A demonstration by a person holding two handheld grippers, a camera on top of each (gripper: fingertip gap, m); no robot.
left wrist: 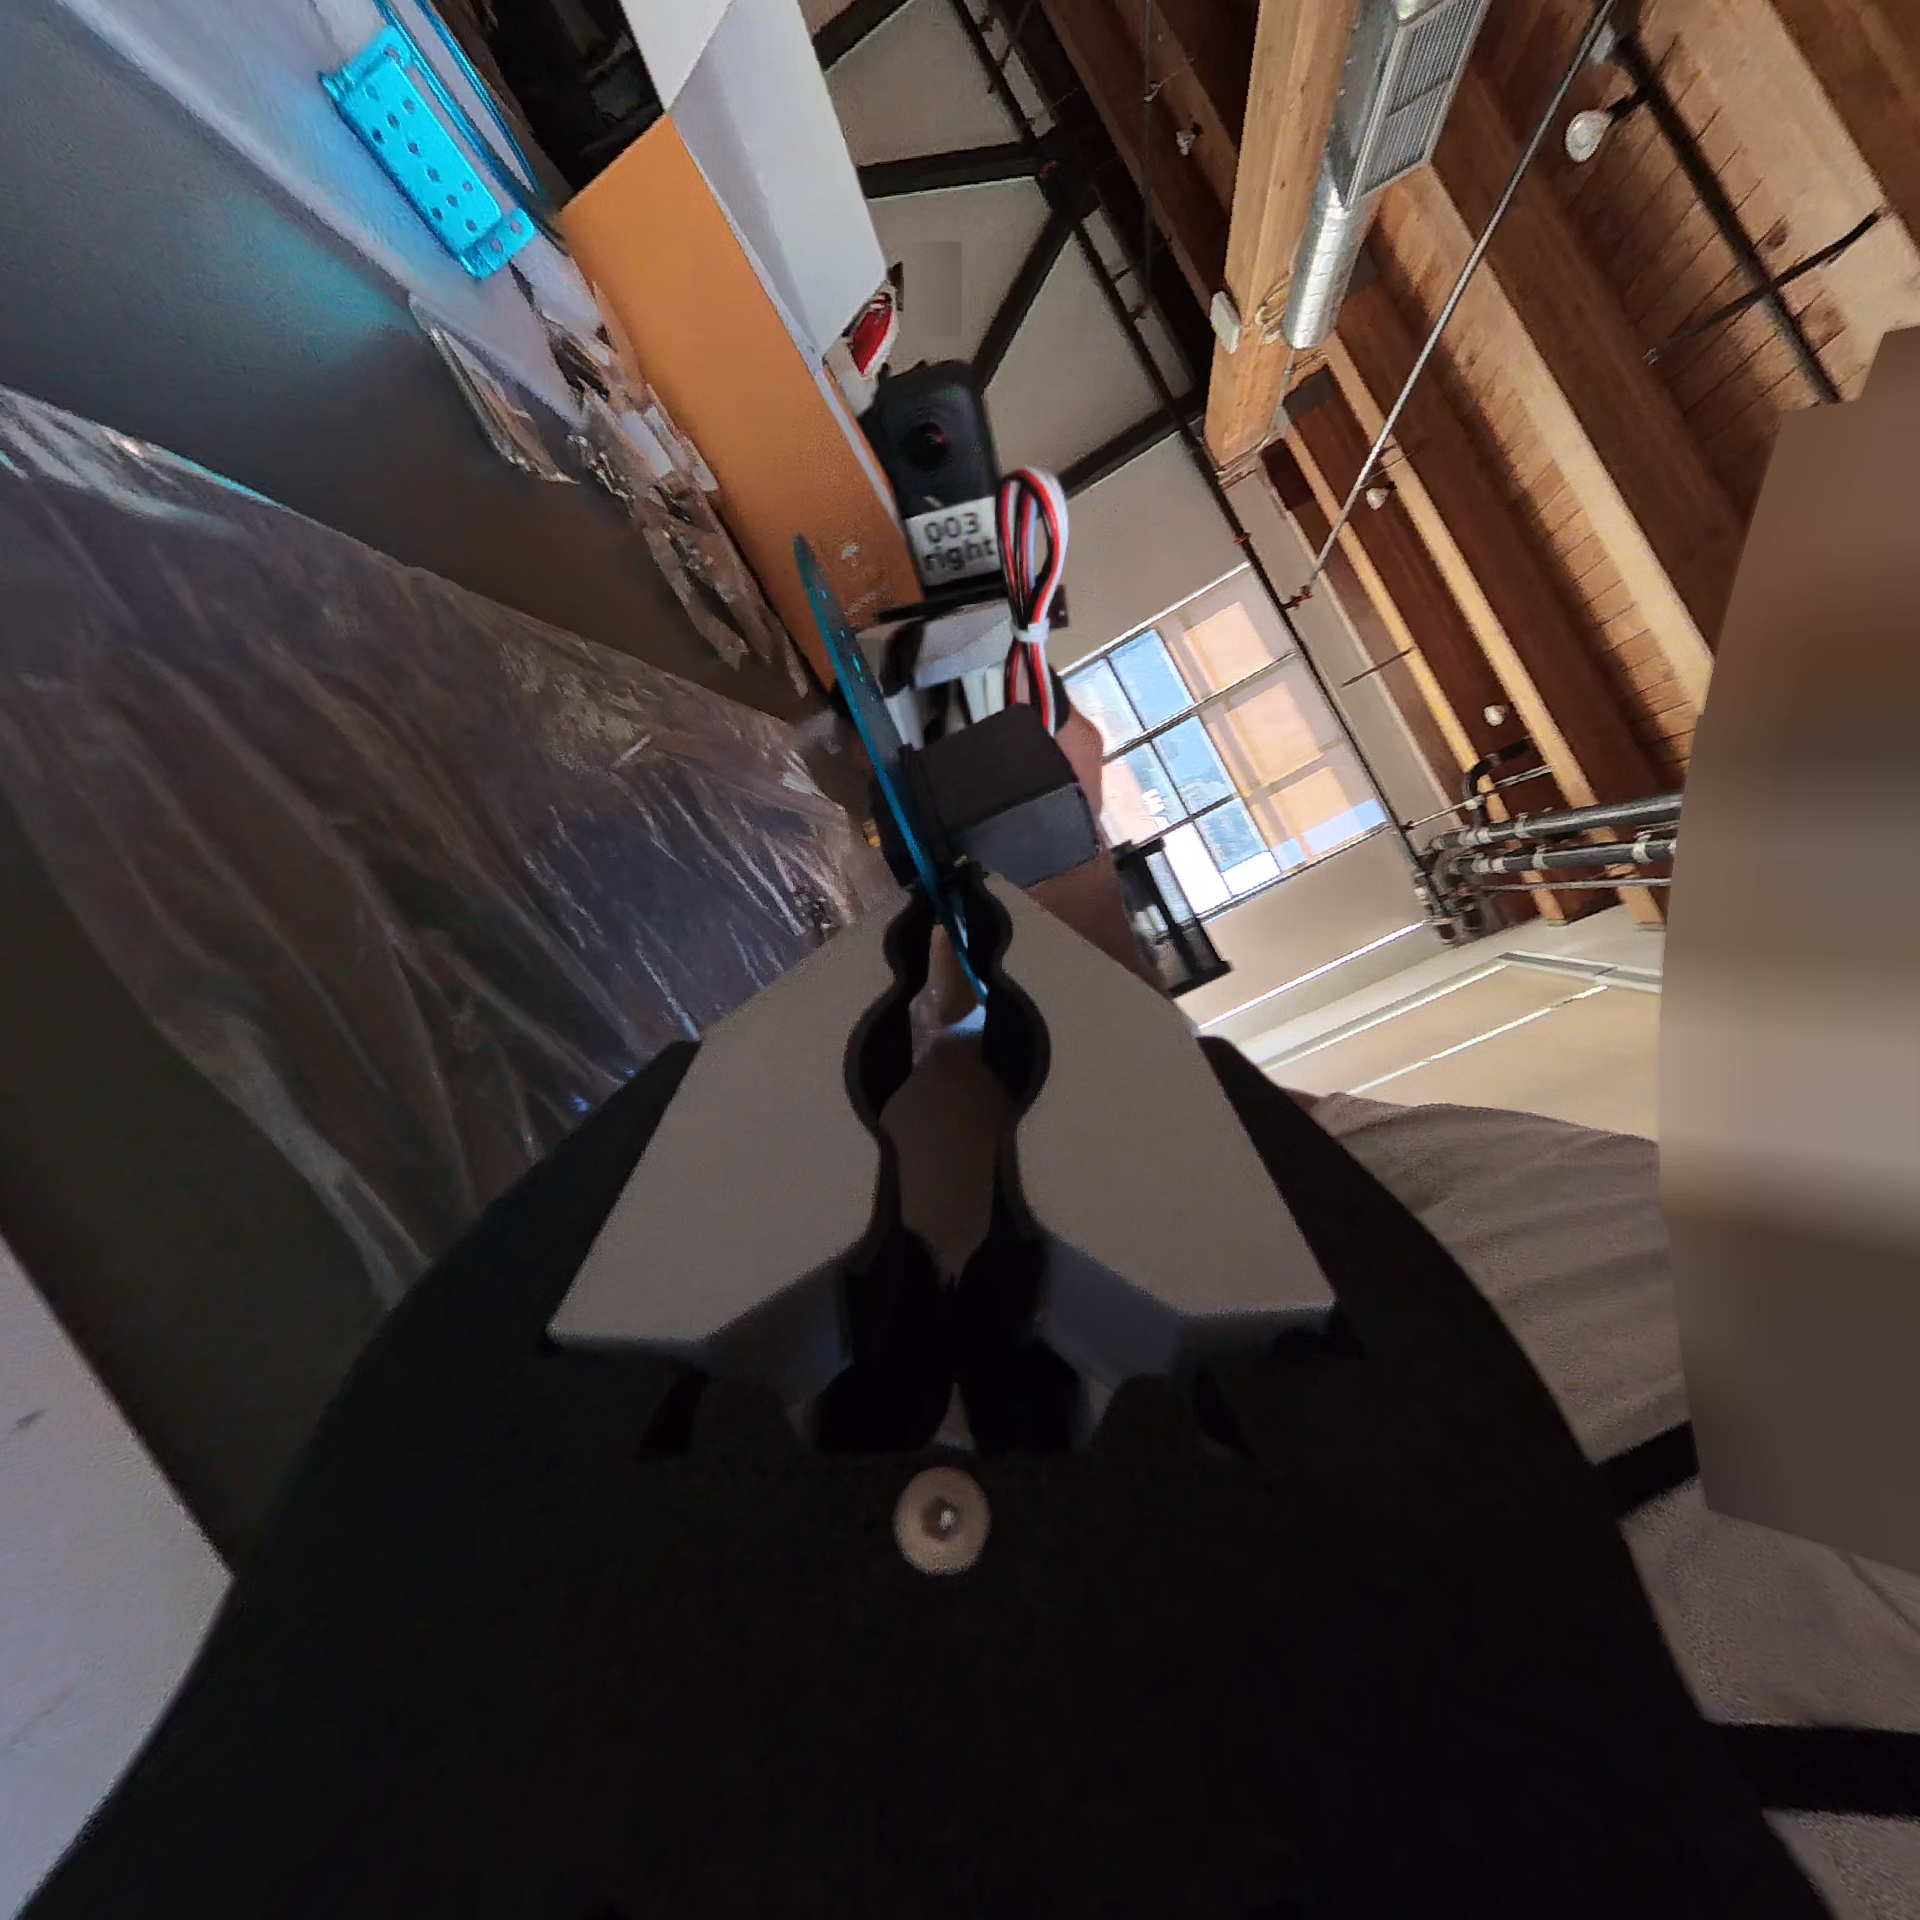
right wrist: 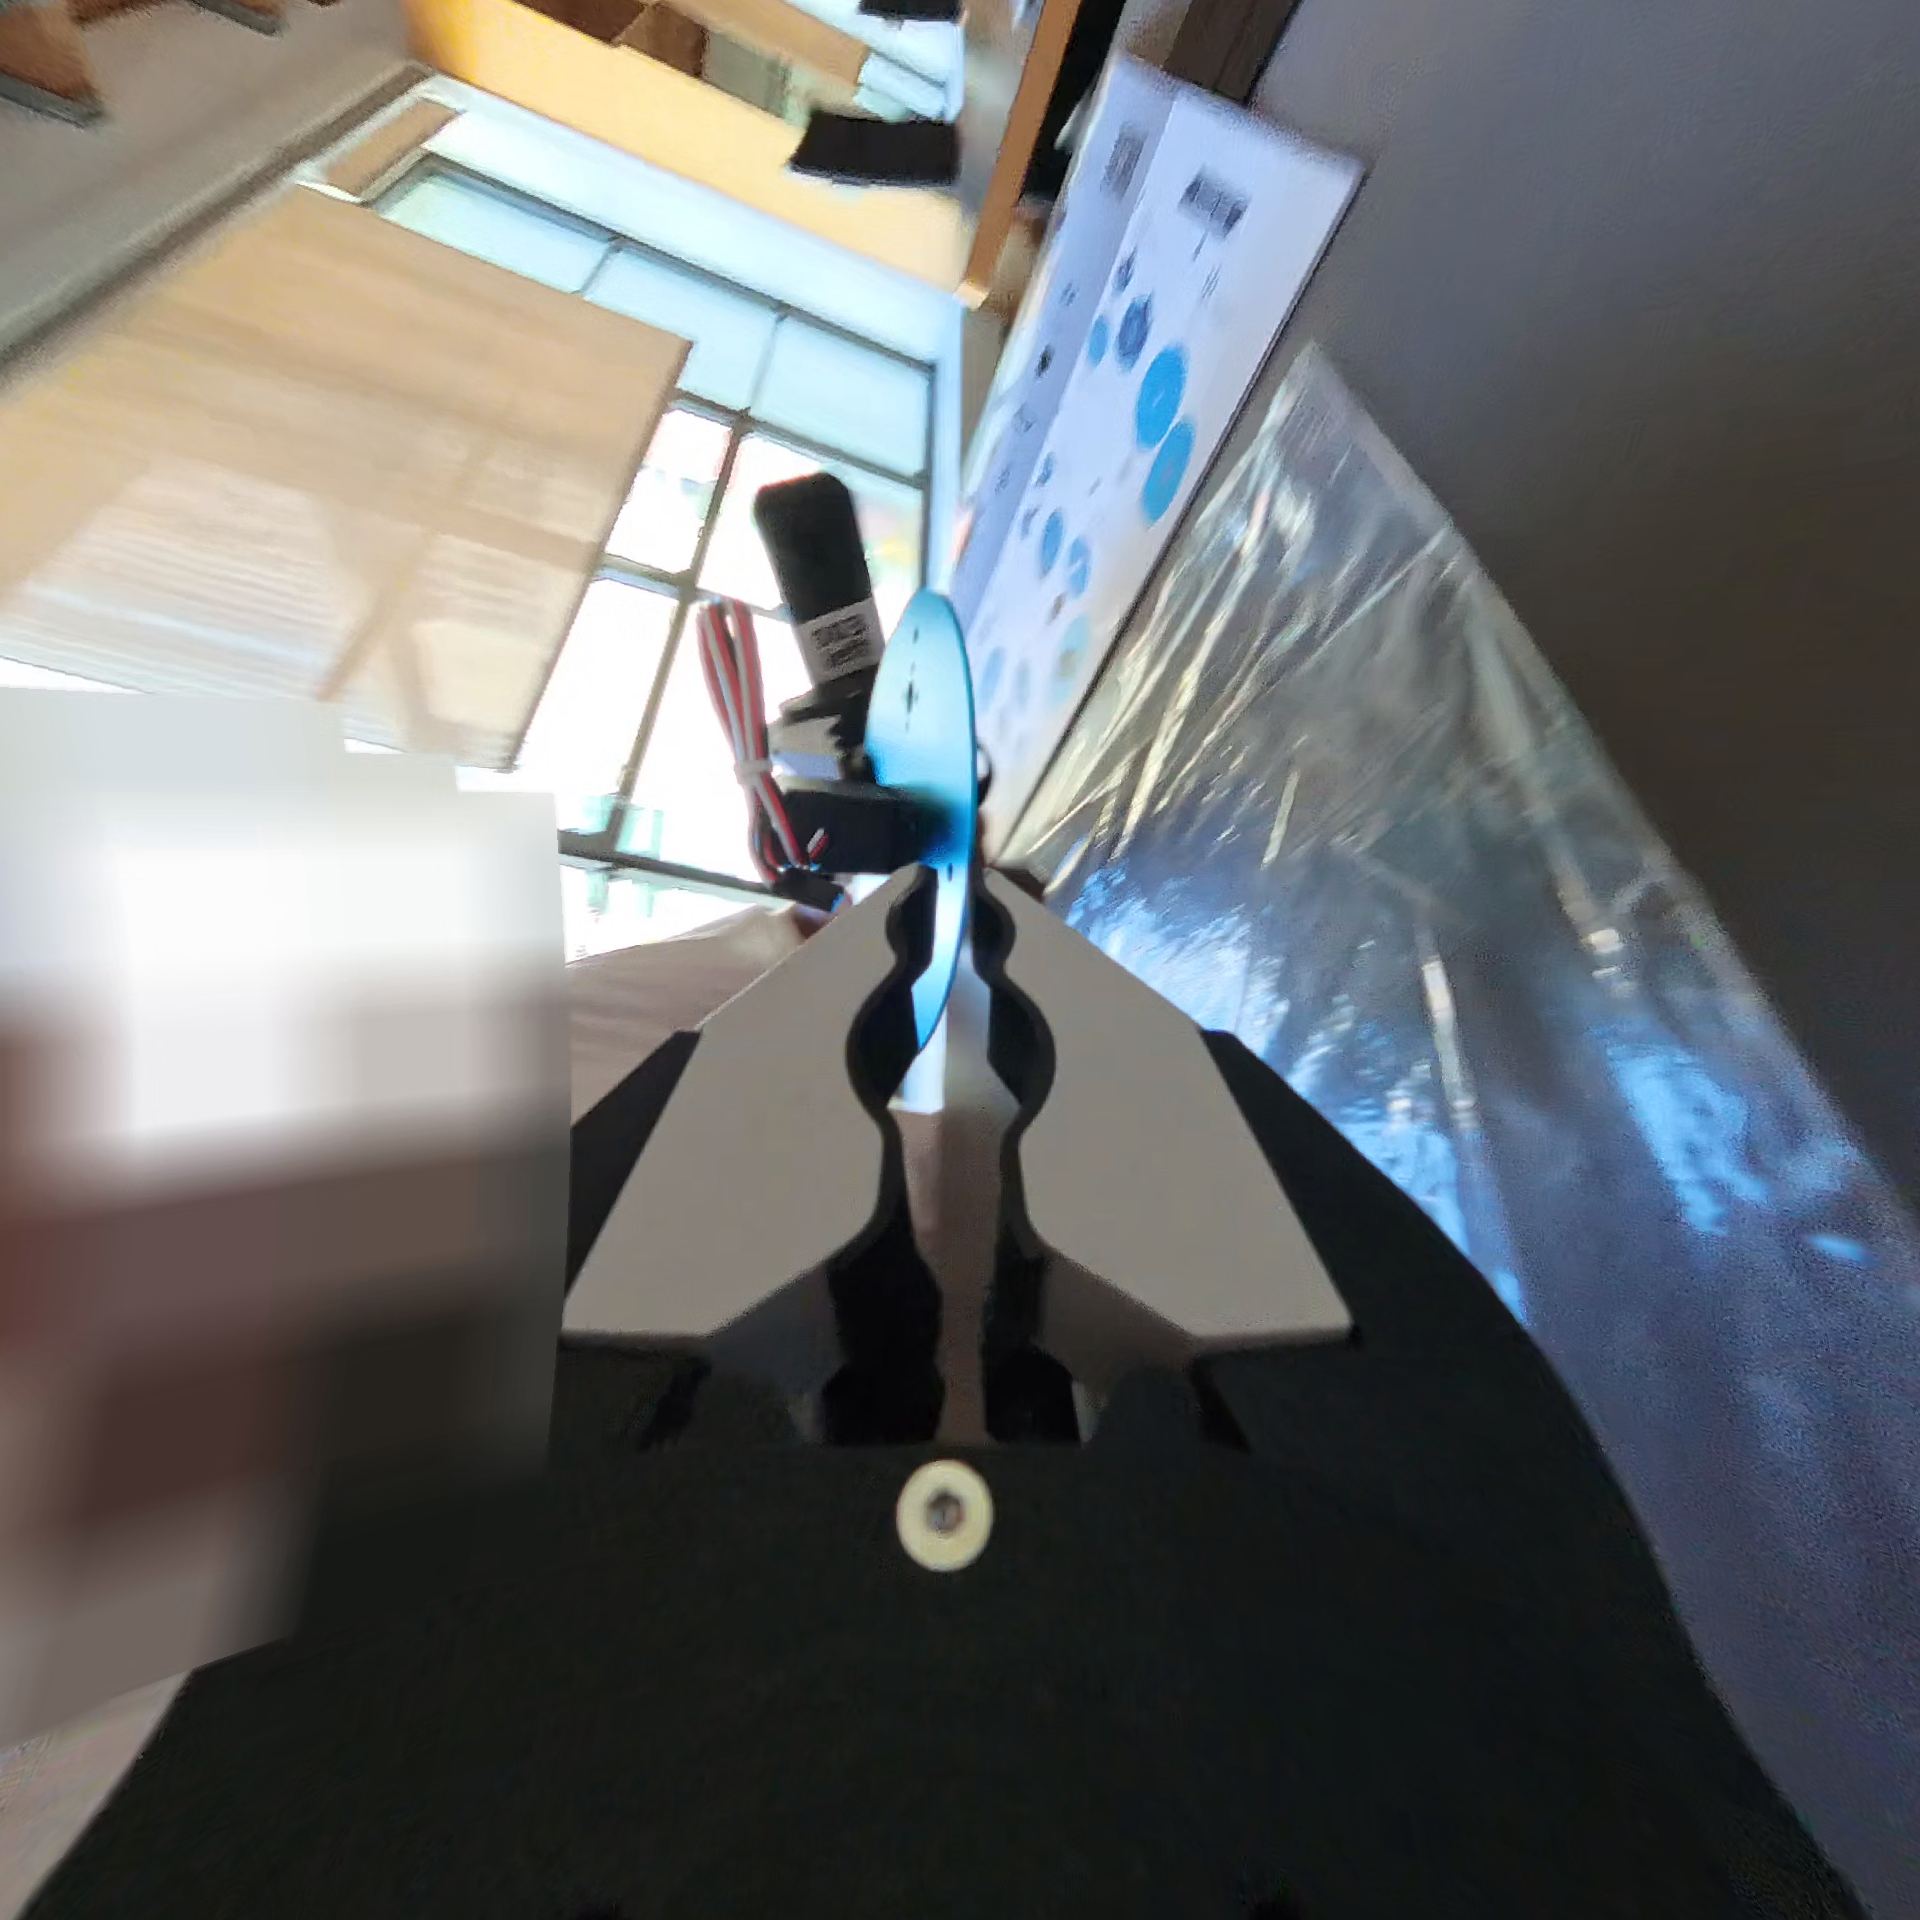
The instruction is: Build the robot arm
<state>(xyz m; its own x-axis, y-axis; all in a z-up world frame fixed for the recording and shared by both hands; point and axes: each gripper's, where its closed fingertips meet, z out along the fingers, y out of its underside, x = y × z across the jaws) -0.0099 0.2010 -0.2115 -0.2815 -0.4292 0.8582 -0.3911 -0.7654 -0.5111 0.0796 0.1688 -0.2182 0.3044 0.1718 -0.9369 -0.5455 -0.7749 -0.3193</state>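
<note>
A thin blue metal disc (left wrist: 883, 717) with small holes shows edge-on in the left wrist view, held up off the table. A black servo block (left wrist: 1013, 800) with a looped bundle of red, white and black wires (left wrist: 1029, 582) sits against one face of it. My left gripper (left wrist: 951, 914) is shut on the disc's near rim. In the right wrist view the same disc (right wrist: 925, 748), servo (right wrist: 842, 831) and wires (right wrist: 743, 727) stand ahead, and my right gripper (right wrist: 951, 894) is shut on the opposite rim. Each view shows the other gripper's camera body (left wrist: 930, 436) (right wrist: 816, 561) beyond the disc.
A blue perforated bracket (left wrist: 426, 156) lies on the dark table (left wrist: 156, 312). A crinkled clear plastic bag (left wrist: 312, 831) (right wrist: 1403, 831) lies beside the grippers. A white printed sheet with blue pictures (right wrist: 1132, 416) lies farther along. A person's sleeve (left wrist: 1507, 1247) is close on the right. My hands' fingertips stand some 10 cm from each other.
</note>
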